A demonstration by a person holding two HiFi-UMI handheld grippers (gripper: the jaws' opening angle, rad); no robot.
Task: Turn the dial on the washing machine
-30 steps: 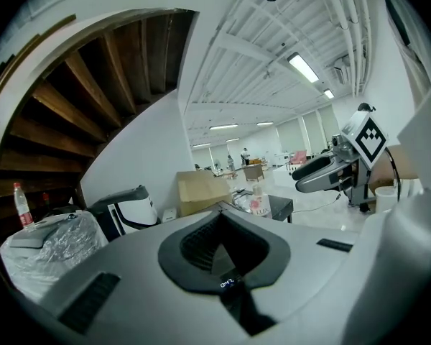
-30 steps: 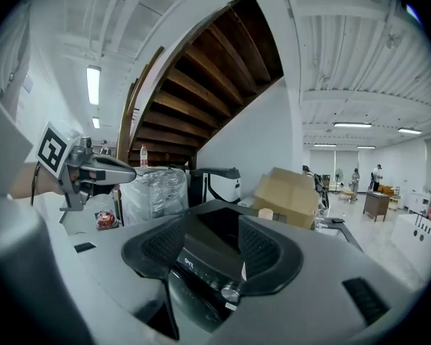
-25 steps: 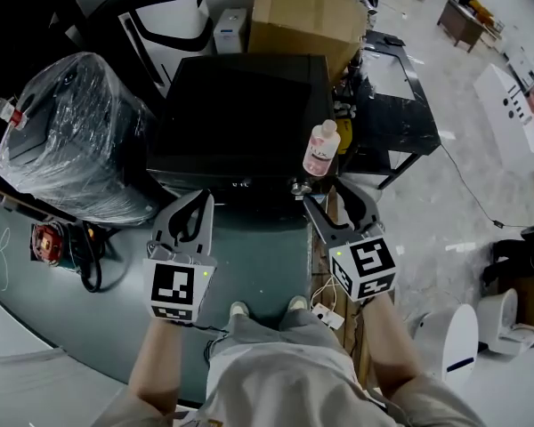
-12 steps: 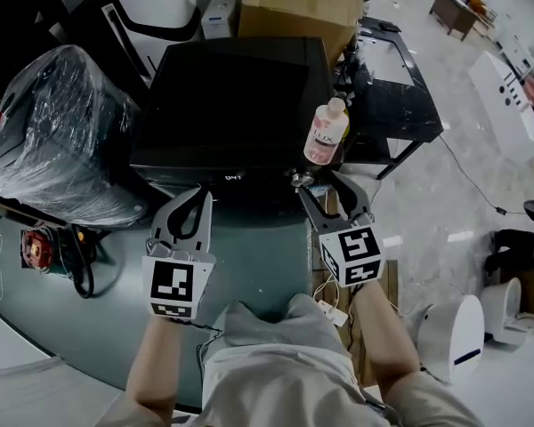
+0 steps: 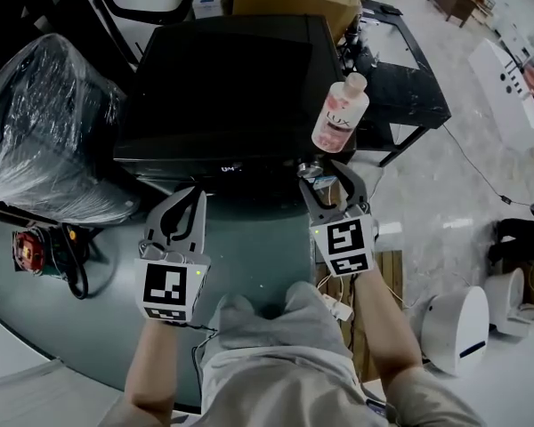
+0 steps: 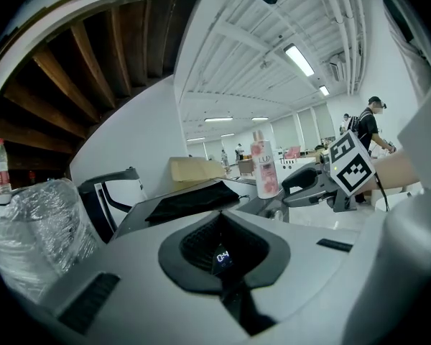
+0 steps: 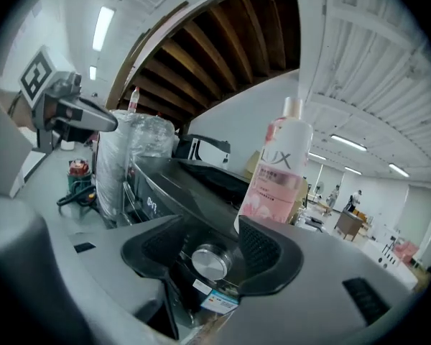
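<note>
Between spread jaws of the right claw [image 5: 328, 183] sits the dial [image 7: 210, 262], markings unreadable.

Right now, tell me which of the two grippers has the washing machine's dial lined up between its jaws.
The right gripper: its open jaws frame the silver dial. The left gripper, jaws together, faces the lit display instead.

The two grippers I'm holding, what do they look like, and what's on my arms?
The left gripper and right gripper are light grey moulded shells with black ribbed pads. Each carries a white cube printed with black square markers and a small green light. Arms are bare below short beige sleeves.
</note>
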